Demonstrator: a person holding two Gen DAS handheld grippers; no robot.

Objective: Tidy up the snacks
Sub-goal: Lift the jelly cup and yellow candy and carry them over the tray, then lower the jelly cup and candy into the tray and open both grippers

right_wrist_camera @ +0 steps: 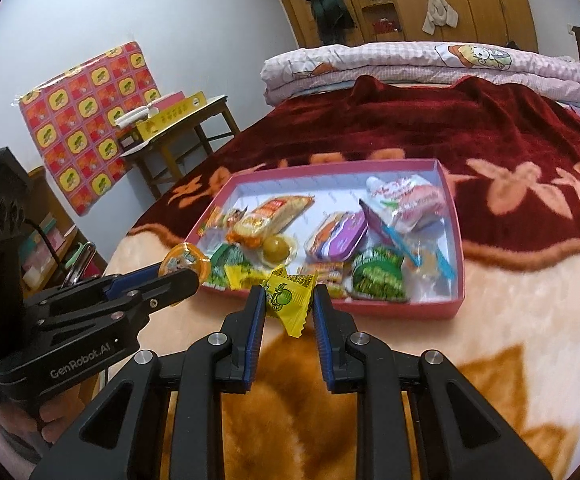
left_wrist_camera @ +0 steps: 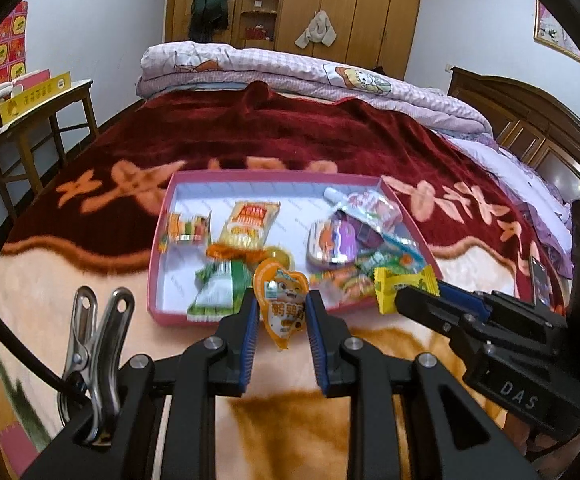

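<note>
My left claw (left_wrist_camera: 281,312) pinches an orange jelly cup (left_wrist_camera: 282,298); my right claw (right_wrist_camera: 289,302) pinches a yellow candy (right_wrist_camera: 288,295). Both hang just before the pink box (right_wrist_camera: 409,307) on the bed. I should probably lower gently, then let go.

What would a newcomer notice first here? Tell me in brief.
The pink box of mixed snacks sits on the red and cream blanket, its packets jumbled together. In front of it, the left hand-held gripper holds an orange heart-shaped snack pouch and the right hand-held gripper a yellow candy wrapper, both raised before the box's near edge.
</note>
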